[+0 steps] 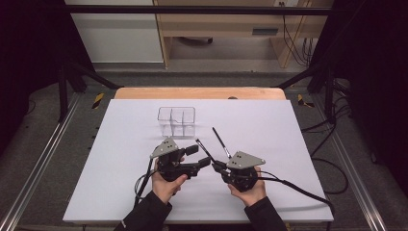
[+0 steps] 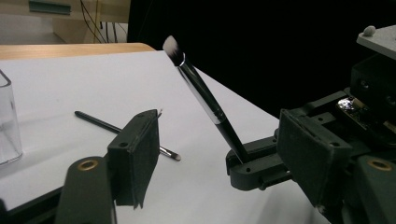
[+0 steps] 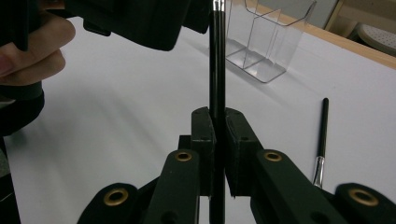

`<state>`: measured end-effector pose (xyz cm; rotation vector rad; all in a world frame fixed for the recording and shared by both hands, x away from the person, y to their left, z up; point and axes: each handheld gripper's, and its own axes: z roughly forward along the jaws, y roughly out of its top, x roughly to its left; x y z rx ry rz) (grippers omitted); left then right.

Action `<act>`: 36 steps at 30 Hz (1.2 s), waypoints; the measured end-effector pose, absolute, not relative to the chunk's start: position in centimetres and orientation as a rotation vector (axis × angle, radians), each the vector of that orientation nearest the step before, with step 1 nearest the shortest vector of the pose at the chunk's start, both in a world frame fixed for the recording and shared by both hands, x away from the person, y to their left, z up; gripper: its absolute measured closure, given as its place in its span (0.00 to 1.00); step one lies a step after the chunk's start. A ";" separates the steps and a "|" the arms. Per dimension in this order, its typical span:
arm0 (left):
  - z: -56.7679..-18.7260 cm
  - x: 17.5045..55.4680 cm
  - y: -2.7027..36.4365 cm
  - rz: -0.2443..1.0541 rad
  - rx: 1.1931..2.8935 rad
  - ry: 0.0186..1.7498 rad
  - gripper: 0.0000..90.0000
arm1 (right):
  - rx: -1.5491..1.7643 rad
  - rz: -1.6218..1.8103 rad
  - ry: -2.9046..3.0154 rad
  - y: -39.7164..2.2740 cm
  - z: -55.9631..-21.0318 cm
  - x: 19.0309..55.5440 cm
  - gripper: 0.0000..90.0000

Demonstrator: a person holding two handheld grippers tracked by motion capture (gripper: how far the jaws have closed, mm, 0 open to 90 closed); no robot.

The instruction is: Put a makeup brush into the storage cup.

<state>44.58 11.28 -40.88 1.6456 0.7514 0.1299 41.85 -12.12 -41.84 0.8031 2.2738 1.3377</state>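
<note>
My right gripper (image 1: 219,166) (image 3: 218,126) is shut on the black handle of a makeup brush (image 1: 206,151) (image 2: 205,98) (image 3: 217,60). The brush slants up and away with its white-tipped bristles at the top. My left gripper (image 1: 199,156) (image 2: 219,156) is open, its two pads standing on either side of that brush without pressing on it. A second, thinner brush (image 1: 221,143) (image 2: 121,130) (image 3: 321,140) lies flat on the white sheet just beyond the grippers. A clear compartmented organiser (image 1: 176,120) (image 3: 266,37) stands farther back, left of centre.
The white sheet (image 1: 120,168) covers a wooden table (image 1: 199,92). Cables trail from both grippers toward the near edge and the right. Metal rails run along both sides of the table, and cabinets stand on the floor behind it.
</note>
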 end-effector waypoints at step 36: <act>-41.1 44.9 10.6 0.051 1.591 0.804 0.84 | 0.795 1.358 2.280 -12.0 -41.9 41.8 0.93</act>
